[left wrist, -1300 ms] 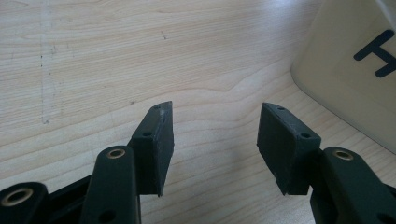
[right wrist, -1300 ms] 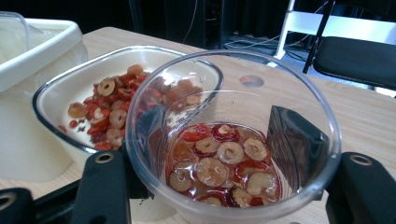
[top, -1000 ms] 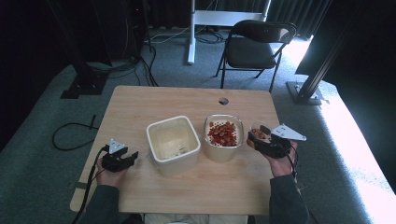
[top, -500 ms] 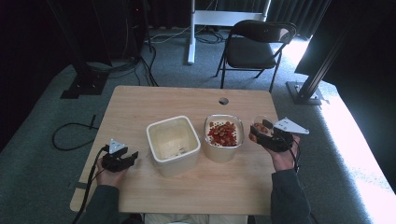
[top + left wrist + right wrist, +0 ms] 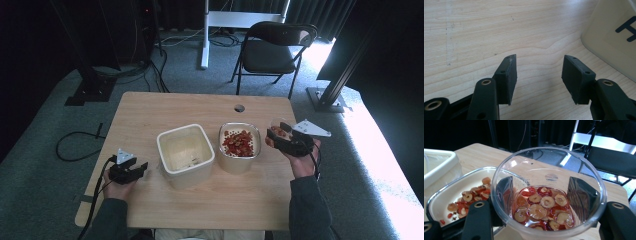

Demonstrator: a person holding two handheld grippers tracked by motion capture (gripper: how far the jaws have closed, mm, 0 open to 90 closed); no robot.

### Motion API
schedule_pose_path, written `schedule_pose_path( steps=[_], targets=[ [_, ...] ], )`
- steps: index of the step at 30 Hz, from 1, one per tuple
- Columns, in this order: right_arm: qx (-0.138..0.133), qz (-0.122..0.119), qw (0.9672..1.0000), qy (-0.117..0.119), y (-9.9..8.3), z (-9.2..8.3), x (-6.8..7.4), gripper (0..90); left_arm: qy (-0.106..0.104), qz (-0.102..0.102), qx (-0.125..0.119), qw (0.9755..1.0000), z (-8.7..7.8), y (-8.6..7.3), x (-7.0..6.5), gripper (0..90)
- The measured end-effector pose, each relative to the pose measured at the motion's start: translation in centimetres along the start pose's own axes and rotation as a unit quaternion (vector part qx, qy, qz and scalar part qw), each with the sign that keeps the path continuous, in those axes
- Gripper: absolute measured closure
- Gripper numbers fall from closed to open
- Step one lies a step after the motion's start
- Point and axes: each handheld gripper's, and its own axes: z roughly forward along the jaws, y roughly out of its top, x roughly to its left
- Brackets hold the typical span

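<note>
We hold 2 grippers at the table (image 5: pixel 150 107): the left gripper (image 5: pixel 539 75) rests wide open beside the white tub (image 5: pixel 186 154), while the right gripper (image 5: pixel 540 202) clamps a clear cup (image 5: pixel 549 192) of red fruit slices (image 5: pixel 541 208), raised just right of the glass dish (image 5: pixel 240 146).

Clear plastic cup (image 5: pixel 549 192), upright, holds red dried fruit slices (image 5: pixel 541 207) at its bottom; sits just right of the fruit-filled glass dish (image 5: pixel 240 146).
</note>
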Motion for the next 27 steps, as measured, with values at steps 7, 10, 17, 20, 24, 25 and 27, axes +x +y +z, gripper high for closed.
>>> schedule_pose_path(
  steps=[7,10,17,20,24,25,27],
  targets=[
    [-0.003,0.001,1.0,0.003,0.6,0.1,0.2,37.8,0.0,-0.001,-0.002,1.0,0.0,0.0,0.0,46.7],
    [-0.007,0.005,0.9999,0.007,0.8,0.1,0.1,37.6,0.0,-0.001,-0.001,1.0,0.0,0.0,0.0,46.7],
    [-0.007,0.005,0.9999,0.005,0.9,0.0,0.1,37.5,0.0,-0.001,-0.001,1.0,0.0,0.0,-0.1,46.7],
    [-0.008,0.003,1.0,0.005,1.0,-0.1,0.1,37.4,-0.001,-0.002,-0.001,1.0,0.0,0.1,-0.1,46.7],
    [-0.006,0.0,1.0,-0.001,1.1,-0.1,0.0,37.1,-0.001,-0.001,0.0,1.0,0.0,0.0,-0.1,46.7],
    [-0.004,0.0,1.0,-0.002,1.1,-0.1,0.0,37.1,-0.001,-0.001,-0.001,1.0,0.0,0.0,0.0,46.7],
    [-0.002,-0.005,1.0,-0.008,1.3,0.0,0.1,37.1,0.0,-0.003,-0.001,1.0,0.0,0.0,0.0,46.7]
  ],
)
